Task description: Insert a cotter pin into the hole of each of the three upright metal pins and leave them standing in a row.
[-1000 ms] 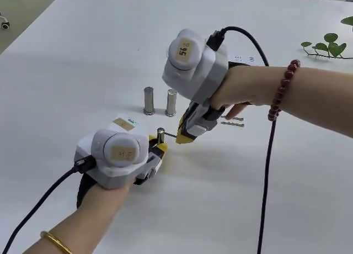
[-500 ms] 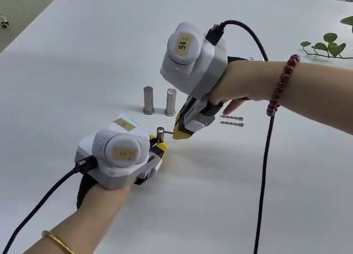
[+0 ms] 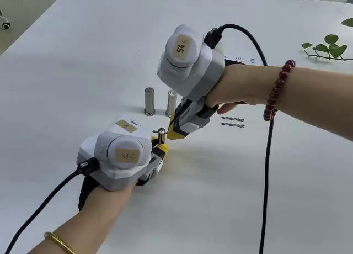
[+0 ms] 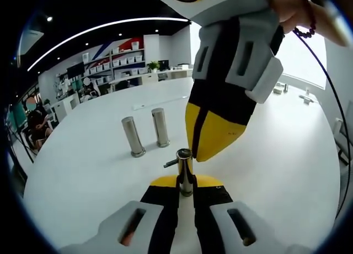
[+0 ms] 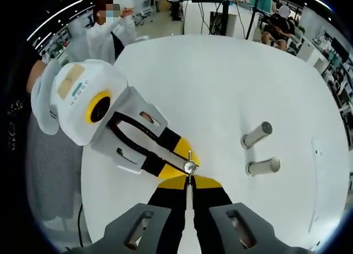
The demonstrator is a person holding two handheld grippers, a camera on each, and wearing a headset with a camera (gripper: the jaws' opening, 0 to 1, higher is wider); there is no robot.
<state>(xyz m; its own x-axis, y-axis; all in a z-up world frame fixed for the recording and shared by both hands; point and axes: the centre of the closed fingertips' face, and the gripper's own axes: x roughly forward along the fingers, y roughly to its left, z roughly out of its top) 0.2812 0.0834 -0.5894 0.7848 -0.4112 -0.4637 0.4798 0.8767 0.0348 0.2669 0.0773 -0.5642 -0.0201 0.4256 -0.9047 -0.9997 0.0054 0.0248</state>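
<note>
A broad white table (image 3: 83, 61) fills the workspace. In the left gripper view, shelves of boxes (image 4: 118, 61) line the far wall.

Nearest the person, the left gripper (image 3: 159, 149) has its jaws clamped on the lower part of the held pin (image 3: 161, 135), keeping it upright on the table. Its own view shows the yellow tips (image 4: 185, 183) pressed against the held pin (image 4: 184, 168) from both sides. In the head view the gripper's grey housing hides most of its jaws.

Just beyond, the right gripper (image 3: 172, 133) slants down with its tips against the pin's top. Its jaws are pressed together on the near end of the cotter pin (image 4: 171, 163), which passes through the pin's hole and pokes out the other side. In the right gripper view the closed tips (image 5: 189, 182) meet the pin head (image 5: 190, 167).

Farther back stand two standing pins (image 3: 149, 101) (image 3: 171, 102), side by side and well apart from the held one. The right gripper's body overlaps the foot of the right one.

Two spare cotter pins (image 3: 233, 122) lie flat to the right, partly behind the person's hand.

A leafy sprig (image 3: 328, 47) rests at the far right edge.

That makes three metal pins and three cotter pins.
</note>
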